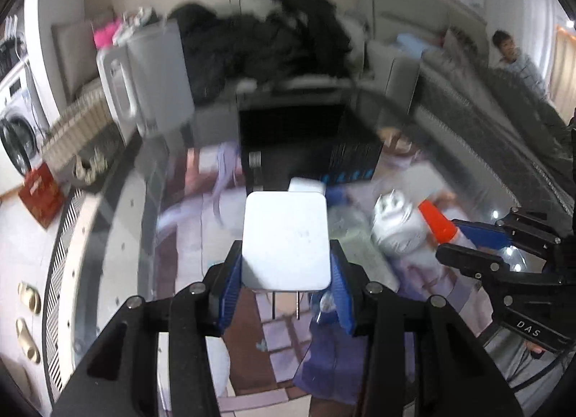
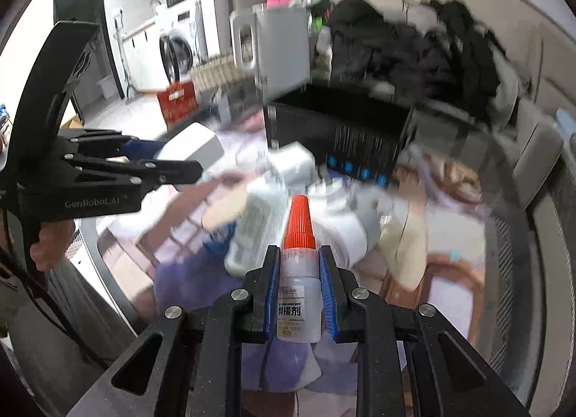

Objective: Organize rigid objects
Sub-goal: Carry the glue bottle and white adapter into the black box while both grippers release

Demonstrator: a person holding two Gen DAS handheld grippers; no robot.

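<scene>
My left gripper (image 1: 286,265) is shut on a white plug adapter (image 1: 286,240), held above the glass table; its prongs point down. The adapter also shows in the right wrist view (image 2: 192,150), held by the left gripper (image 2: 194,165). My right gripper (image 2: 298,273) is shut on a small glue bottle (image 2: 298,294) with an orange-red nozzle, held upright. In the left wrist view the bottle's nozzle (image 1: 437,219) sticks out of the right gripper (image 1: 453,237). A black open box (image 1: 309,143) stands ahead on the table, also in the right wrist view (image 2: 338,129).
A white kettle (image 1: 144,82) stands left of the box. A silver crumpled object (image 1: 394,226), a pale bottle lying down (image 2: 259,226) and a white block (image 2: 291,165) lie on the glass table (image 1: 118,222). Dark clothes (image 1: 273,42) are piled behind.
</scene>
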